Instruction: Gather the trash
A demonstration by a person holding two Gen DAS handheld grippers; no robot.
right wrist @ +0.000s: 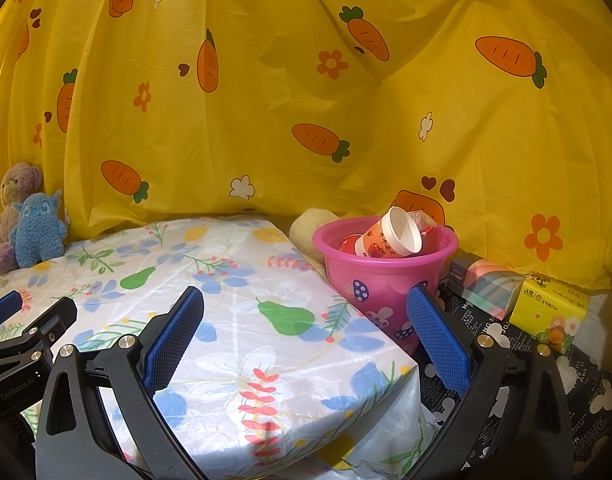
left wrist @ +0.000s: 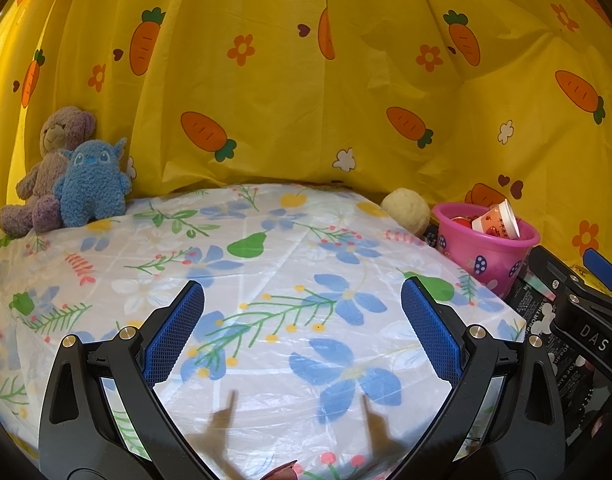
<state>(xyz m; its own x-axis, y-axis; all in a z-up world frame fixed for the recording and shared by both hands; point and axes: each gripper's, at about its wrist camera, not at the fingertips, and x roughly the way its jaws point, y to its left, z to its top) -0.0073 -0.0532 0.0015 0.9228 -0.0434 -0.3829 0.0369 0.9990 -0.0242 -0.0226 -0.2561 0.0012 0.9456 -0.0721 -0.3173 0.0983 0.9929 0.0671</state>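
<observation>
Yellow carrot-print cloth (left wrist: 306, 80) hangs behind everything, and below it I see the counter (left wrist: 266, 280) under a floral plastic cover with blue flowers and green pears. My left gripper (left wrist: 302, 336) hovers over the middle of that cover, jaws spread wide and holding nothing. My right gripper (right wrist: 306, 340) sits over the counter's right edge, jaws likewise released and empty. Just off that edge stands the pink bin (right wrist: 385, 276), and inside it a paper cup (right wrist: 393, 236) lies tilted on its side, mouth facing right, on top of some red scraps and crumpled clear wrap. A cream plush ball (left wrist: 405, 210) rests against the bin's far left side. To the right of the bin, on a black printed mat (right wrist: 485, 332), sit a pastel striped box (right wrist: 489, 286) and a yellow tissue pack (right wrist: 553, 312), touching each other. At the counter's far left corner a blue plush (left wrist: 92, 184) leans against a purple teddy bear (left wrist: 54, 152).
</observation>
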